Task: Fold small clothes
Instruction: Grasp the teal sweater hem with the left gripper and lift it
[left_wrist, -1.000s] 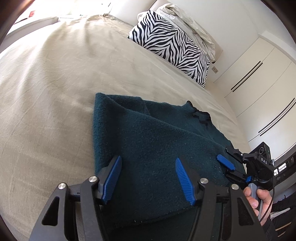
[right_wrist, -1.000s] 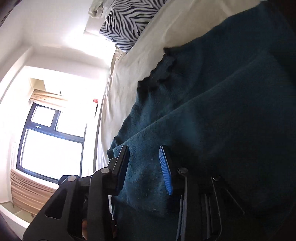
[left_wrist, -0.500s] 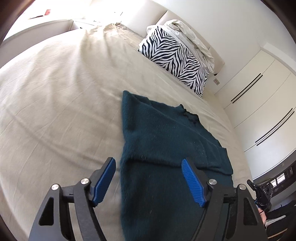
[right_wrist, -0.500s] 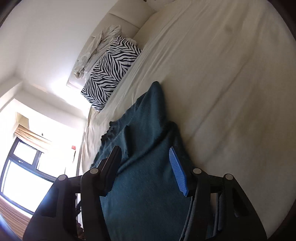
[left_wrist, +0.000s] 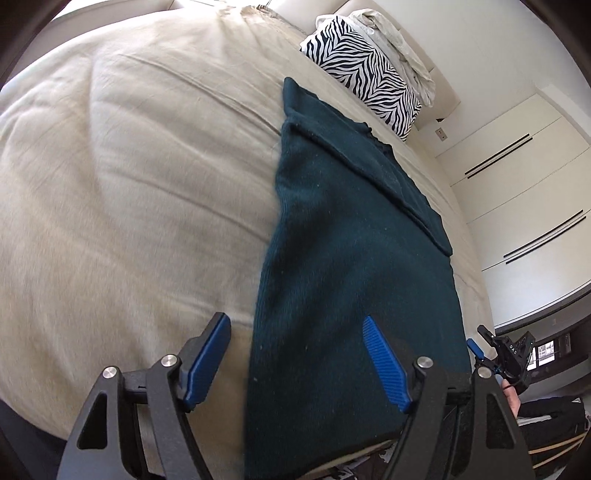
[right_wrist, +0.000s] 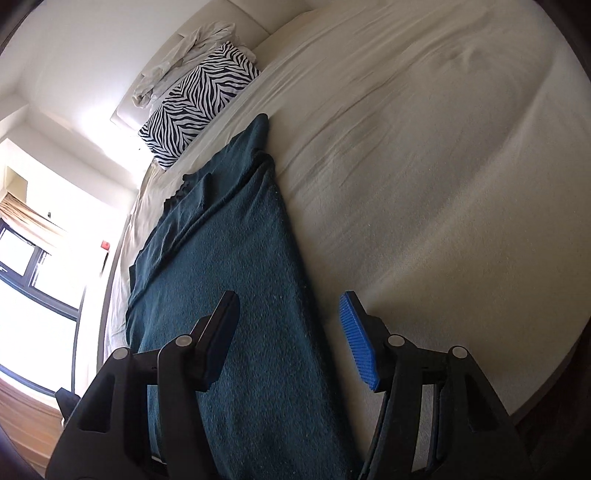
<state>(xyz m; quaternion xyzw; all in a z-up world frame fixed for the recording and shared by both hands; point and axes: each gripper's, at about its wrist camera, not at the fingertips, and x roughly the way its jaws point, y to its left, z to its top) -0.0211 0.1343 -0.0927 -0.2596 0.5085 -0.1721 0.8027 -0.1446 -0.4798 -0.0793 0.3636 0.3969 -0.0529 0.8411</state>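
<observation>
Faintly, "DAS" shows on right gripper (left_wrist: 480, 347) w/ jaws apart. Left gripper (left_wrist: 295, 354) also gapes, empty, above folded teal sweater (left_wrist: 351, 240) on bed (left_wrist: 129, 166).

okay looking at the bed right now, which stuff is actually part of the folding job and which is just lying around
Part of the job:
- dark teal knit garment, lying in a long folded strip on the bed
- left gripper, open above it
- right gripper, open above it

Just lying about:
- zebra-print pillow
- crumpled white cloth on the pillow
- beige bedspread
</observation>
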